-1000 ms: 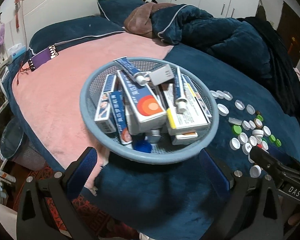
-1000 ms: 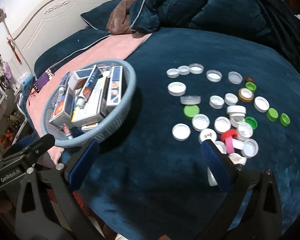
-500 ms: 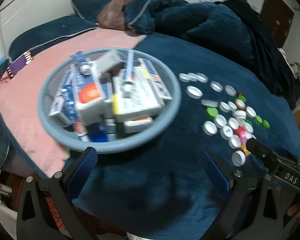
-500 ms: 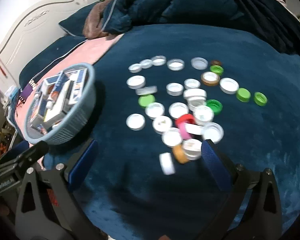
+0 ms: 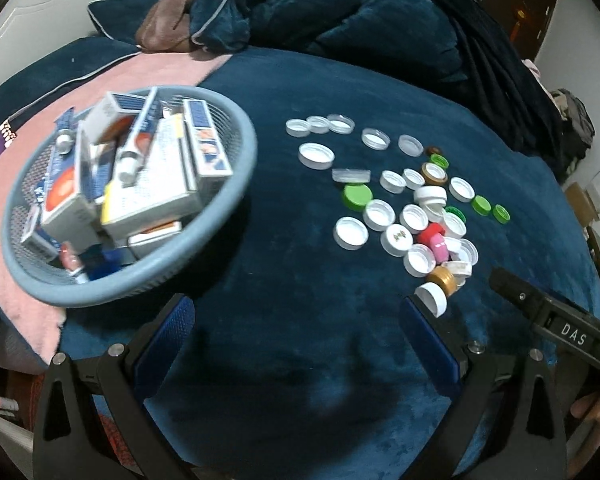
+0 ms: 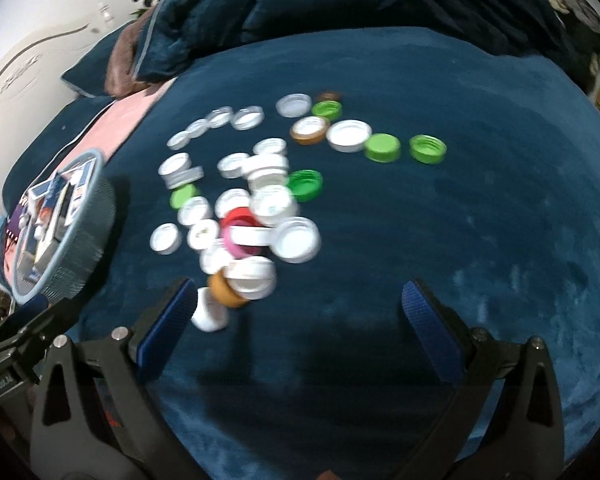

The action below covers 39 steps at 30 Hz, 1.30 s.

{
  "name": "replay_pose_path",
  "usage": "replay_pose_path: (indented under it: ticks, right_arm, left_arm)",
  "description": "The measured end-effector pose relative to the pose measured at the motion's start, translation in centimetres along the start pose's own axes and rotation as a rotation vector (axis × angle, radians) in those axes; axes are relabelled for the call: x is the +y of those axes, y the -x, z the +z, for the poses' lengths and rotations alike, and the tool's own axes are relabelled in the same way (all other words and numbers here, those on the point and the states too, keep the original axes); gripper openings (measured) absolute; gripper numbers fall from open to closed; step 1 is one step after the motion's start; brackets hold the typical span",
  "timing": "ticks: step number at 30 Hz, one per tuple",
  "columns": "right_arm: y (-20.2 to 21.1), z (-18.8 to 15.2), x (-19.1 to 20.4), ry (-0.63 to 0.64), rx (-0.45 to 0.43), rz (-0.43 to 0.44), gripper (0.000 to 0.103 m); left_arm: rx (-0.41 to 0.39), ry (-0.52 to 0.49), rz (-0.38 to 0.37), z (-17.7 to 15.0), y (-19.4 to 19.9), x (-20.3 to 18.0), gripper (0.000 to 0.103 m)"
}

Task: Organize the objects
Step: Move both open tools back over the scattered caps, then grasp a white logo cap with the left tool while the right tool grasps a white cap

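Both tools had their blue-padded jaws spread wide with nothing between them: the left gripper (image 5: 296, 336) hung at the bottom centre of its frame over the dark blue blanket (image 5: 300, 240), and the right gripper (image 6: 296, 320) likewise. The grey basket (image 5: 236, 184) of boxes and tubes sat at centre left, well apart from the scattered bottle caps (image 5: 400, 200) at centre right.

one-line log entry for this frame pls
left gripper: open, empty | right gripper: open, empty | bottle caps: loose on blanket | basket: full of boxes
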State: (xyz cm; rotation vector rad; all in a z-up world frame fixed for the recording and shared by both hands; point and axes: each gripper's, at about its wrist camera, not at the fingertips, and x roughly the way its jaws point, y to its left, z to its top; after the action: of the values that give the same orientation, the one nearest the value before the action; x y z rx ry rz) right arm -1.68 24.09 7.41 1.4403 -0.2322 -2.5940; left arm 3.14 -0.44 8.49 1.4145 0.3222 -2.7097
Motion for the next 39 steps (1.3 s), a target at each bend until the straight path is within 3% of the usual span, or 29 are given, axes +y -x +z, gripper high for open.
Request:
replay_pose_path:
  ticks: [22, 25, 30, 39]
  right_arm:
    - [-1.0, 0.3, -5.1, -0.125, -0.001, -0.059, 0.103]
    - [-1.1, 0.3, -5.7, -0.138, 0.0, -0.069, 0.103]
    - [-1.3, 0.3, -5.7, -0.133, 0.003, -0.07, 0.103]
    - [-3.1, 0.3, -1.9, 0.062, 0.032, -0.137, 0.103]
  left_arm:
    - [0.086, -0.157, -0.125, -0.8, -5.2, -7.6, 0.102]
    - [0.105, -0.141, -0.091, -0.8, -6.1, -7.2, 0.102]
    - [0.113, -0.03, -0.023, -0.5, -6.1, -4.3, 0.102]
    - [0.11, -0.003, -0.046, -0.8, -5.6, -2.8, 0.102]
